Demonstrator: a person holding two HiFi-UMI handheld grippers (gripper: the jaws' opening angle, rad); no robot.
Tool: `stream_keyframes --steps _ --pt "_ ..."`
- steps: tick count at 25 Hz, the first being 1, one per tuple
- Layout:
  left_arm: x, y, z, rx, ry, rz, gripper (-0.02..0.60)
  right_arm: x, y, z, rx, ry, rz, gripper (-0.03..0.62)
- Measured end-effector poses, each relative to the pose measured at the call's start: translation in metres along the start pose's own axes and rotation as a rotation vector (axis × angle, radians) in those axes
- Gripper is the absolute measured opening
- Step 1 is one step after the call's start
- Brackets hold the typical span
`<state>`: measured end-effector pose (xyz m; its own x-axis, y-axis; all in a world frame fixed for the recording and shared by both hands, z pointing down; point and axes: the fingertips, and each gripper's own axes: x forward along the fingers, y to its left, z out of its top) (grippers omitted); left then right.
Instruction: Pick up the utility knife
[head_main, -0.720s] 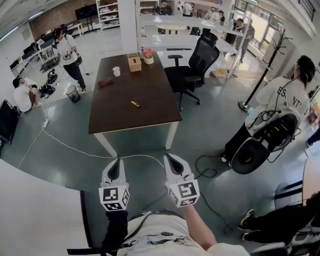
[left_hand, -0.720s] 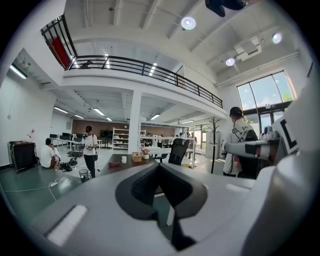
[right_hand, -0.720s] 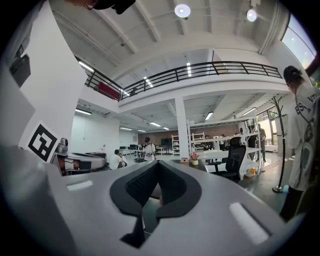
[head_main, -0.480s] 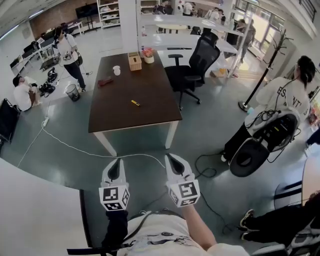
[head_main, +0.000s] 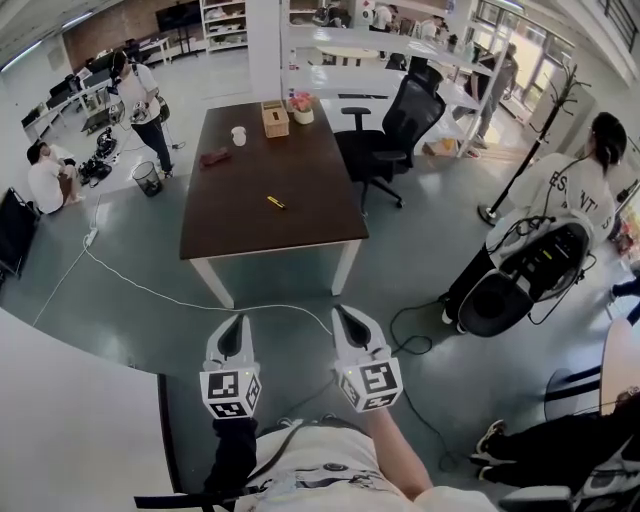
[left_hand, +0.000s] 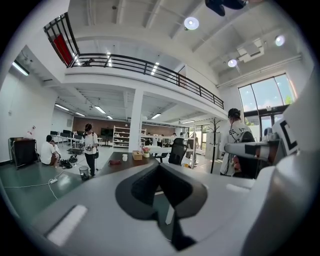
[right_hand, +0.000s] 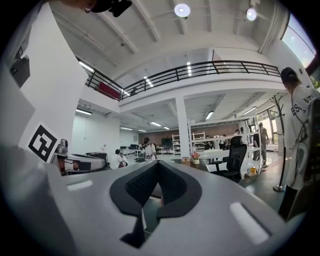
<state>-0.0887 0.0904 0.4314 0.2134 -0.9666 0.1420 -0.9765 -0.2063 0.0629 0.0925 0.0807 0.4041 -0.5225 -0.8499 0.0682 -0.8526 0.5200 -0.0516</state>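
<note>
Both claws are held low in front of my torso, over the grey floor, well apart from the table.

Left gripper (head_main: 233, 323): the jaws are closed tip to tip with nothing between them; the left gripper view shows the dark pads (left_hand: 145, 185) meeting in a point. Its marker cube faces up at me.

Right gripper (head_main: 344, 313): same condition, with the jaws pressed together and empty. The right gripper view confirms that the pads (right_hand: 142, 184) converge with only open room beyond them. It sits just beside the left one, at about the same height.

Utility knife (head_main: 273, 202): a small yellow item lying flat on the dark brown table (head_main: 300, 230), near the middle of the top and slightly toward the near end. Nothing is touching it.

Also on the table, all at the far end:
- tissue box (head_main: 274, 117)
- flower pot (head_main: 303, 110), just beside the box
- white cup (head_main: 238, 135)
- a reddish object (head_main: 214, 156) that I cannot identify

A black office chair (head_main: 395, 130) stands at the table's right side. A white cable (head_main: 150, 293) runs across the floor between me and the table. A person in a white top (head_main: 565, 195) stands off to my right.
</note>
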Motion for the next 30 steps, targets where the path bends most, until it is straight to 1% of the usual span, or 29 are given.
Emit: stream_keyframes --steps 4,9,13,16,20,22,24,30 --pt "-0.001 0.007 -0.003 -0.009 -0.008 -0.012 -0.002 0.006 0.002 -0.004 -0.002 0.011 -0.007 0.001" --pt "-0.003 0.021 -0.015 -0.016 0.019 -0.008 -0.002 0.014 0.011 -0.011 -0.005 0.028 -0.006 0.002" --pt "-0.003 0.031 -0.017 -0.008 0.033 -0.029 -0.002 0.024 0.020 -0.012 -0.016 0.036 0.000 0.002" --pt "-0.004 0.038 -0.020 -0.012 0.052 -0.038 -0.002 0.029 0.026 -0.012 -0.012 0.048 -0.007 0.002" --pt "0.001 0.044 -0.035 -0.029 0.091 -0.051 -0.002 0.036 0.030 -0.024 -0.002 0.081 -0.002 0.002" --pt "0.011 0.039 -0.040 -0.028 0.100 -0.063 -0.002 0.043 0.021 -0.032 0.008 0.100 0.000 0.002" --pt "0.028 0.041 -0.038 -0.023 0.095 -0.059 -0.002 0.058 0.011 -0.035 0.015 0.106 0.007 0.002" --pt "0.088 0.056 -0.017 0.007 0.074 -0.002 -0.002 0.111 -0.022 -0.021 0.016 0.078 0.064 0.002"
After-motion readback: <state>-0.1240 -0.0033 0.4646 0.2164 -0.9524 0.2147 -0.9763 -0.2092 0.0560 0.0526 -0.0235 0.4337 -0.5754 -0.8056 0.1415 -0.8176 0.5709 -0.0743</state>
